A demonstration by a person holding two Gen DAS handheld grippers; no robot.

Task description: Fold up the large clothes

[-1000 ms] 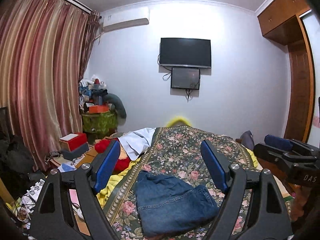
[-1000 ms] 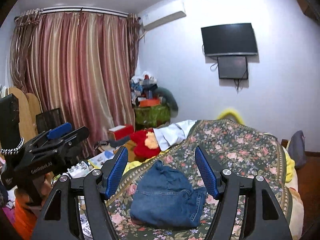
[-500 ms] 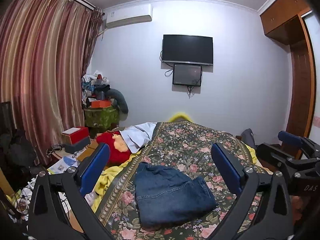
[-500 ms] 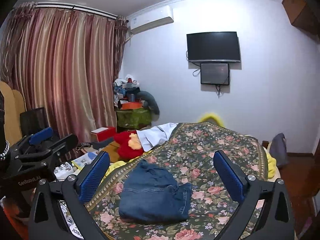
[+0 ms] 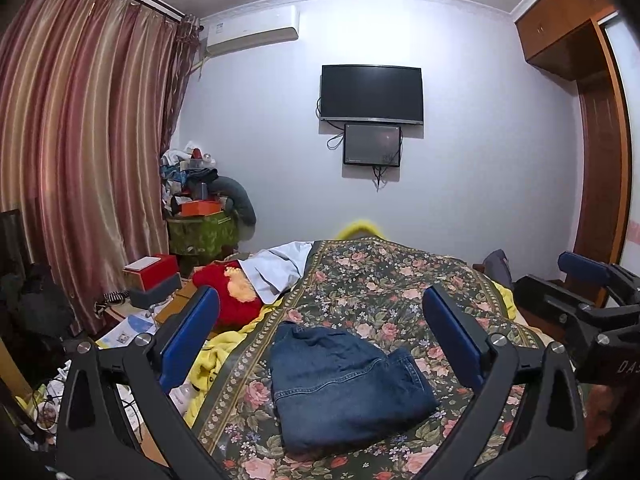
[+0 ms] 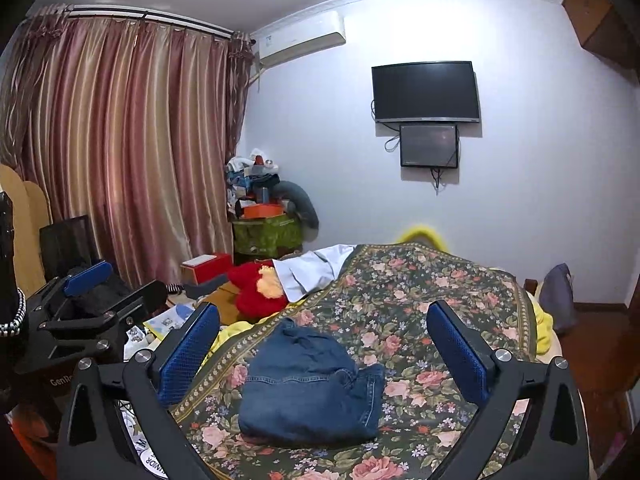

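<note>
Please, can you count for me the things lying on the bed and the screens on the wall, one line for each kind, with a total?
Folded jeans on the floral bedspread: 1
White cloth at the bed's far left edge: 1
Red plush toy beside the bed's left edge: 1
Black screens on the wall, large and small: 2
Total: 5

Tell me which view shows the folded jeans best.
The right wrist view: the folded jeans lie whole between the open fingers on the floral bedspread. In the left wrist view the jeans are also whole, but more foreshortened.
</note>
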